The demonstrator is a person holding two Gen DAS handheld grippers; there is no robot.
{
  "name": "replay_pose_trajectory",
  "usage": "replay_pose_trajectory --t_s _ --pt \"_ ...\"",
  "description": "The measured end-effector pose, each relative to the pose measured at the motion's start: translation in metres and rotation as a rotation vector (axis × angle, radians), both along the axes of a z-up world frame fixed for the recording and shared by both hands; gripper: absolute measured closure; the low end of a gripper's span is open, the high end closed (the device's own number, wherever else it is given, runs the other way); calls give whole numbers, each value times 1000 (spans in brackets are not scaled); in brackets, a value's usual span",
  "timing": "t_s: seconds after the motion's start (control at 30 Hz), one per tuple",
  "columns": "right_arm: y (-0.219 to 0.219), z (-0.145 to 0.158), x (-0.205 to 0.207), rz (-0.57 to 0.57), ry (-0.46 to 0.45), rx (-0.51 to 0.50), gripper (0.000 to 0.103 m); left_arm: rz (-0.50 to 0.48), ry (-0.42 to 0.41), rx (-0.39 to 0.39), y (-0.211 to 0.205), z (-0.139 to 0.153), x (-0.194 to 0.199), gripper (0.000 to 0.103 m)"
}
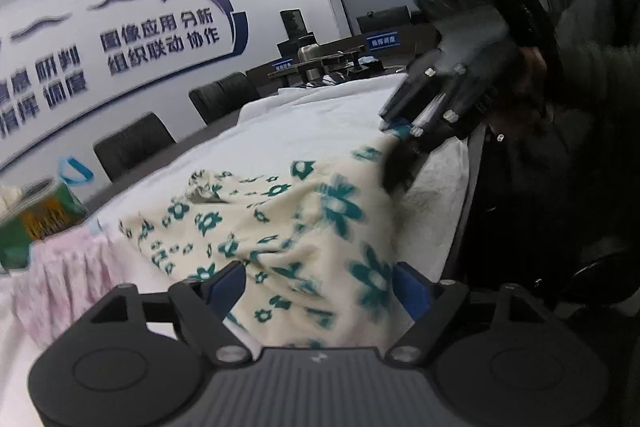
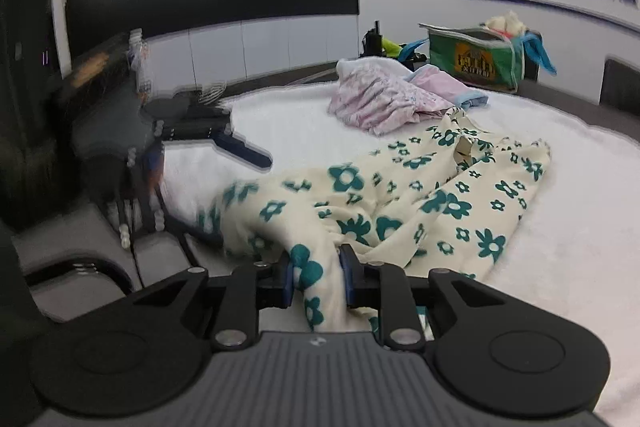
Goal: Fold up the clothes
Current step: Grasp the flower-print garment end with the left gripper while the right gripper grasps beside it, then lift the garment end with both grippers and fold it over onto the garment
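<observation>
A cream garment with teal flowers (image 1: 280,211) (image 2: 440,195) lies crumpled on the white-covered table (image 1: 280,123) (image 2: 568,235). My right gripper (image 2: 316,279) is shut on a bunched edge of it, with cloth squeezed between the blue pads. In the left wrist view the right gripper (image 1: 400,127) holds that edge lifted at the table's near side. My left gripper (image 1: 320,287) is open, its blue pads wide apart on either side of the floral cloth without pinching it. In the right wrist view, blurred, one of the left gripper's fingers (image 2: 244,151) hovers over the table.
A pink garment (image 1: 68,267) (image 2: 376,99) lies heaped beyond the floral one. A green bag (image 1: 36,215) (image 2: 472,59) stands behind it. Black chairs (image 1: 132,143) line the far table edge. A person's dark sleeve (image 1: 592,47) fills the right side.
</observation>
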State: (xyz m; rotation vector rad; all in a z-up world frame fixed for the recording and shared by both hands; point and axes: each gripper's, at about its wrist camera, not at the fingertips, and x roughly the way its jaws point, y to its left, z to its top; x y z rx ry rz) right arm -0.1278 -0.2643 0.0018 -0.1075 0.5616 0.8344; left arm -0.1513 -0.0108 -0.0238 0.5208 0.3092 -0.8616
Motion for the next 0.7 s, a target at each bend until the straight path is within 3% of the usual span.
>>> replay_pose_trajectory --t_s 0.13,0.17,0.2,0.27,0.33,0.4,0.43,0.57,0.63,0.7 --pt "-5 7 9 -26 34 30 82 72 -32 38 -13 -6 7 26" --pt "-5 8 10 -30 40 30 82 83 -5 46 -15 -7 13 34" --pt "-5 8 10 -32 45 25 82 85 38 43 -14 -8 21 53" --pt "2 7 5 -19 20 -19 75 80 139 4 -7 -5 34 66" --pt "14 8 -9 0 -80 -98 49 78 198 -31 0 0 44 67" --pt "31 5 -27 40 -228 -200 29 74 212 -41 3 3 48 66" --pt "40 1 -34 60 -290 -261 26 66 215 -40 4 5 50 66" --pt "68 -25 -39 106 -404 -443 31 31 186 -19 -2 -2 49 66" --pt "71 -28 -34 116 -396 -452 70 20 207 -23 -2 -4 50 75" --pt "70 -24 -35 145 -369 -438 76 4 218 -28 0 -3 48 86"
